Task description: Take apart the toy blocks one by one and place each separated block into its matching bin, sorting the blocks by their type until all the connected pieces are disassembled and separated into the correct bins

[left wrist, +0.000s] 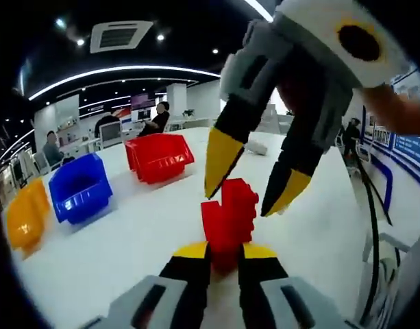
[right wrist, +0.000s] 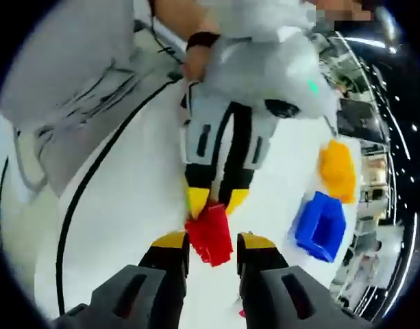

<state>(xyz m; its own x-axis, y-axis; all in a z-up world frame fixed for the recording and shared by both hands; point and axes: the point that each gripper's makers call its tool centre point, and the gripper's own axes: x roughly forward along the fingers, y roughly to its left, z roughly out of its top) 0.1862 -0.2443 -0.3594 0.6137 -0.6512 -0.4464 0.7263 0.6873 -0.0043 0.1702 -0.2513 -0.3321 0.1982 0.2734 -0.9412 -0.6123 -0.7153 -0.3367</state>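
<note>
A: How many bins sit on the white counter [left wrist: 127,233]?

B: Three, in a row: one yellow bin [left wrist: 25,218], one blue bin [left wrist: 79,186] and one red bin [left wrist: 158,156].

A: And the blocks?

B: One red block cluster [left wrist: 229,218], held above the counter between the two grippers. How many pieces it holds cannot be told.

A: Who has it?

B: The left gripper [left wrist: 223,255] has its fingers pinching the cluster's lower end. The right gripper [left wrist: 249,193] comes down from above, its two yellow-tipped fingers spread on either side of the top of the cluster, just beside it.

A: Anyone else around?

B: Two seated people [left wrist: 155,118] behind the counter.
</note>
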